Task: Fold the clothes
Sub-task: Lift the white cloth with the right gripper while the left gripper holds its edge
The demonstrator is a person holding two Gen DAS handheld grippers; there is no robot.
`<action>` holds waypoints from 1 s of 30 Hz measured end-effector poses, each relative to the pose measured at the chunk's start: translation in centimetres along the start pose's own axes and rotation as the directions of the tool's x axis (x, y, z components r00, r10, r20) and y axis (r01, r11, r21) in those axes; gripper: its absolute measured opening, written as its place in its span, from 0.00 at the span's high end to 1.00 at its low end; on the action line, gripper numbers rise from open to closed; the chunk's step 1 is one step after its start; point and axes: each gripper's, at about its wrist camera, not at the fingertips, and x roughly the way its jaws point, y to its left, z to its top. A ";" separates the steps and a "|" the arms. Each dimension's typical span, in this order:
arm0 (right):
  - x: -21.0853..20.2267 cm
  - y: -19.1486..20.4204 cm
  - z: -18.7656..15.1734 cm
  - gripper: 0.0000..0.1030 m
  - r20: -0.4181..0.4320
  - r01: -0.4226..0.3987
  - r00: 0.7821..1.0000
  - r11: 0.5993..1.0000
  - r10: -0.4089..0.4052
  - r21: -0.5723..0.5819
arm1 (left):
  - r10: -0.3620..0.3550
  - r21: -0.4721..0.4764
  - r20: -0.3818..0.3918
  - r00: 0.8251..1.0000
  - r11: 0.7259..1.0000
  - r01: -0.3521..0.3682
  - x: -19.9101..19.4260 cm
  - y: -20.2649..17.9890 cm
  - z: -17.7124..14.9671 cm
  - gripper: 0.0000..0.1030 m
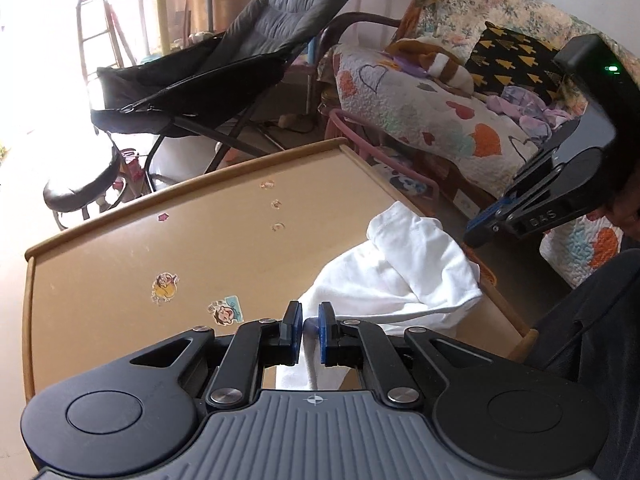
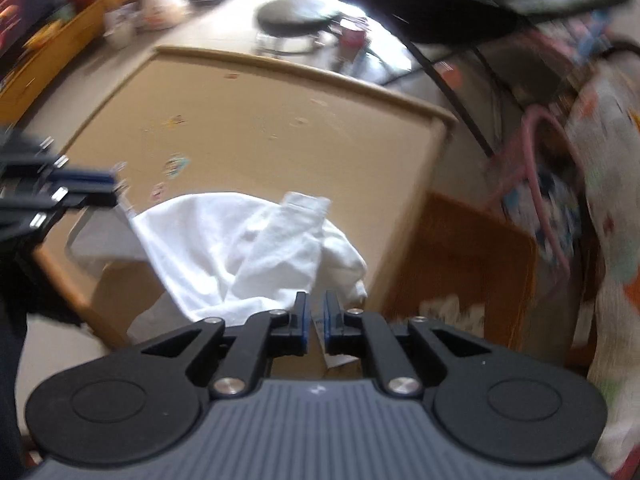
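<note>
White garment is lying bunched at the near right corner of the worktop, part of it spilling over the edge. One strip is running back into the left gripper, which is pinching it between nearly closed pads. Right gripper is clamping another fold just ahead of itself, so both are sitting at the cloth's near edge, left gripper off to the left.

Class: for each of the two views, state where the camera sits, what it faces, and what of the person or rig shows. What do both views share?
Left wrist: on the left gripper, facing sofa and chair; right gripper shows.
Right wrist: on the right gripper, facing across the table; left gripper shows.
Shared: white garment, stickered table.
</note>
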 end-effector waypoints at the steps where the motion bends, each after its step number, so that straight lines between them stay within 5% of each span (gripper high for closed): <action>1: -0.3 0.4 0.0 0.92 0.009 -0.014 1.000 0.998 0.014 -0.058 | 0.000 0.001 -0.001 1.000 1.000 0.000 0.0 0.1 0.1 0.92; 6: -0.8 2.5 -0.1 0.91 -0.015 -0.061 0.998 0.931 0.059 -0.359 | -0.007 0.002 -0.009 1.000 1.000 0.007 -0.2 0.4 0.5 0.92; 11: -0.6 4.6 -0.9 0.79 -0.052 -0.074 0.997 0.780 0.052 -0.622 | -0.013 -0.002 -0.019 1.000 1.000 0.013 -0.3 0.6 0.7 0.92; 16: 0.2 5.5 -1.2 0.64 -0.110 -0.113 0.993 0.700 0.050 -0.705 | -0.021 -0.011 -0.026 0.999 1.000 0.021 -0.3 0.8 1.0 0.92; 30: 3.0 7.9 -2.5 0.65 -0.150 -0.109 0.987 0.455 -0.053 -0.884 | -0.038 -0.022 -0.037 0.999 0.999 0.037 0.4 1.2 1.6 0.92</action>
